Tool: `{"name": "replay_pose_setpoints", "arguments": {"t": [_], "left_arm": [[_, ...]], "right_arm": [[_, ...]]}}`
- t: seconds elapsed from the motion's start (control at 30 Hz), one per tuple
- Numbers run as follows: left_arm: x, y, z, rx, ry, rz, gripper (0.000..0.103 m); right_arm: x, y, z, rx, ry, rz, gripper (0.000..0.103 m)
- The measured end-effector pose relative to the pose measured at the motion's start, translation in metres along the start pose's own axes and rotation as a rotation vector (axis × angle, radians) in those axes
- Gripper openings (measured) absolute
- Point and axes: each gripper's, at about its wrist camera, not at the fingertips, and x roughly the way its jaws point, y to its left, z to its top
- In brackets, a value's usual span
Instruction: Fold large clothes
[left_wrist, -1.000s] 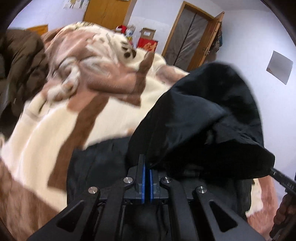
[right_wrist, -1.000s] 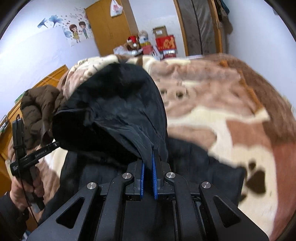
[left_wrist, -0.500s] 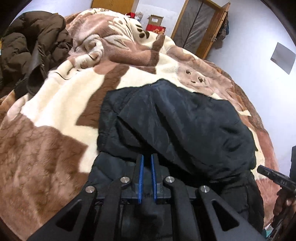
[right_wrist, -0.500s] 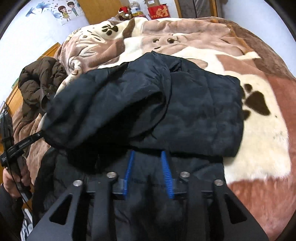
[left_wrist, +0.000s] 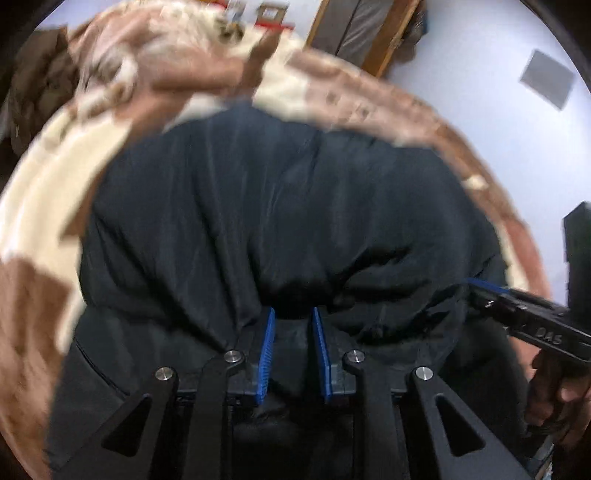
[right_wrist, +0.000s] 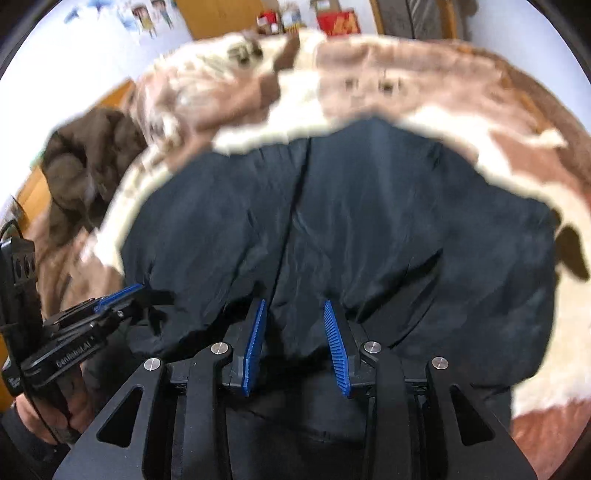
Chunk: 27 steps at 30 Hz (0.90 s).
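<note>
A large black padded jacket (left_wrist: 288, 221) lies folded over on the brown and cream blanket (left_wrist: 44, 206); it also fills the right wrist view (right_wrist: 351, 221). My left gripper (left_wrist: 292, 314) is open, its blue pads at the near edge of the folded layer, holding nothing. My right gripper (right_wrist: 293, 304) is open too, at the same near edge further right. Each gripper shows in the other's view: the right one at the right edge (left_wrist: 476, 282), the left one at the left edge (right_wrist: 129, 290).
A brown puffy coat (right_wrist: 85, 166) lies heaped on the bed's far left. Boxes (right_wrist: 338, 20) and a wooden wardrobe stand behind the bed. A doorway (left_wrist: 362, 29) is at the back right.
The lifted half of the jacket came down over the lower half. Both grippers opened and let go of the fabric, and both have moved closer to the jacket's near edge.
</note>
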Motion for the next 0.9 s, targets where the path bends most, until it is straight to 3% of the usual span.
{"name": "replay_pose_setpoints", "arguments": {"t": [0.1, 0.47, 0.6, 0.7, 0.77, 0.9], "left_arm": [[0.012, 0.005, -0.01, -0.009, -0.015, 0.003, 0.022], [0.033, -0.007, 0.0, -0.004, 0.003, 0.077, 0.022], [0.025, -0.013, 0.004, -0.01, 0.02, 0.076, 0.022], [-0.002, -0.015, 0.004, 0.006, 0.017, 0.033, 0.026], [-0.019, -0.011, 0.004, 0.017, 0.001, 0.024, 0.034], [-0.061, -0.01, 0.018, 0.033, -0.126, 0.012, 0.038]], "right_arm": [[0.025, -0.007, -0.015, 0.016, 0.061, -0.001, 0.034], [0.042, 0.003, -0.019, -0.01, 0.04, -0.072, 0.034], [0.035, 0.01, -0.015, -0.013, 0.075, -0.08, 0.034], [0.007, 0.014, -0.016, -0.023, 0.033, -0.076, 0.035], [-0.015, 0.012, -0.016, -0.028, -0.014, -0.067, 0.035], [-0.056, 0.003, 0.001, -0.022, -0.131, -0.069, 0.036]]}}
